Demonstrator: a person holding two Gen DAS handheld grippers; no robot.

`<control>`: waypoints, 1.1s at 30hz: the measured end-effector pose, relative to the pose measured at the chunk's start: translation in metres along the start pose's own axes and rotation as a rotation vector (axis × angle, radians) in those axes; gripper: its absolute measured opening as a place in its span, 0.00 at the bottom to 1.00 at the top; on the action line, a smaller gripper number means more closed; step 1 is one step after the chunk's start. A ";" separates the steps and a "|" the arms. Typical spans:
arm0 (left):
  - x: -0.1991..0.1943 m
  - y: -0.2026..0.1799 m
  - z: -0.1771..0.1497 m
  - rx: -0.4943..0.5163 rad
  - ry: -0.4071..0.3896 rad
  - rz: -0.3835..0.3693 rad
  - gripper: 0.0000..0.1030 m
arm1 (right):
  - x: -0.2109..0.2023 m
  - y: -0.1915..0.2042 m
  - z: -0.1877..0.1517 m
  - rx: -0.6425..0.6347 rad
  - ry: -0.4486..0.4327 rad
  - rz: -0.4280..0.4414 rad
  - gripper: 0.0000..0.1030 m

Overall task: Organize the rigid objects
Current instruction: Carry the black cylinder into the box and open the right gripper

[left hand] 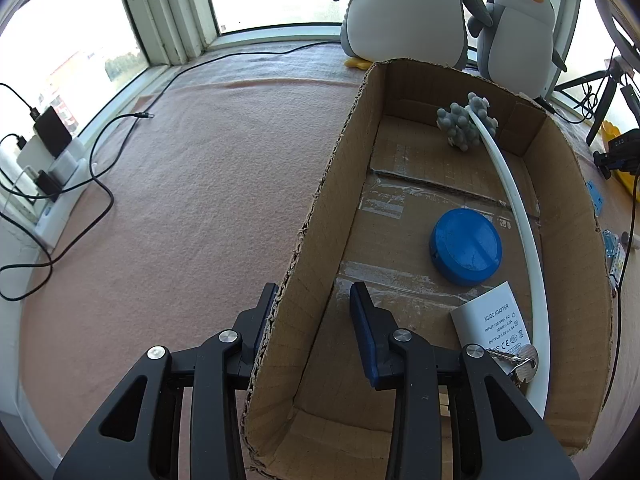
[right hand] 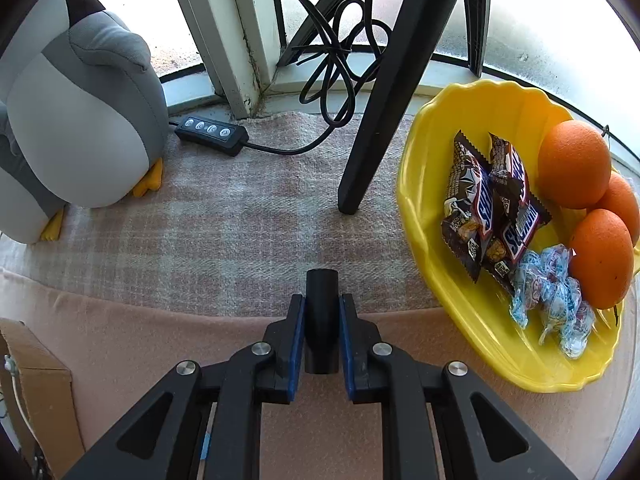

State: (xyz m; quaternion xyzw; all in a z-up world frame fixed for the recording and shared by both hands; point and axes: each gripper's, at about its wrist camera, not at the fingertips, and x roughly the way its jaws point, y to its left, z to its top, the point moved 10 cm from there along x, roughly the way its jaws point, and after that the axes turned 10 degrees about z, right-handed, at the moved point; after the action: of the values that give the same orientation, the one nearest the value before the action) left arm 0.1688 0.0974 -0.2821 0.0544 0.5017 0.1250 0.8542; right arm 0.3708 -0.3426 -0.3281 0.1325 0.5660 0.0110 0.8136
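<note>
The left gripper [left hand: 312, 320] clamps the cardboard box [left hand: 320, 216] wall to steady it, while the right gripper [right hand: 322, 320] pinches a black tube [right hand: 322, 312] beside the yellow bowl [right hand: 424, 184], bound for the box.

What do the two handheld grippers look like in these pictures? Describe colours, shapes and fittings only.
Both look alike. The left gripper and right gripper have matte black angular linkage arms with triangular cut-outs, joined by round silver pivot pins. Each of the two fingers ends in a flat blue pad. No cables, printed markings, hands or sleeves show.
</note>
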 end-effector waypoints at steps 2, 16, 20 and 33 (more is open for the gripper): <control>0.000 0.000 0.000 0.000 -0.002 0.001 0.34 | -0.006 0.003 -0.003 -0.009 -0.012 0.000 0.14; -0.001 0.000 -0.001 0.002 -0.014 0.009 0.34 | -0.068 0.071 -0.045 -0.116 -0.100 0.144 0.14; -0.001 0.000 -0.001 0.002 -0.014 0.009 0.34 | -0.096 0.101 -0.056 -0.167 -0.132 0.186 0.14; -0.002 0.000 0.000 0.002 -0.018 0.008 0.34 | -0.136 0.203 -0.105 -0.343 -0.130 0.357 0.14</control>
State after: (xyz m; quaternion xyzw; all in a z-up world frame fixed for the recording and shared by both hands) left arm 0.1680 0.0969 -0.2799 0.0583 0.4939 0.1273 0.8581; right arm 0.2514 -0.1481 -0.1912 0.0907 0.4700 0.2417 0.8441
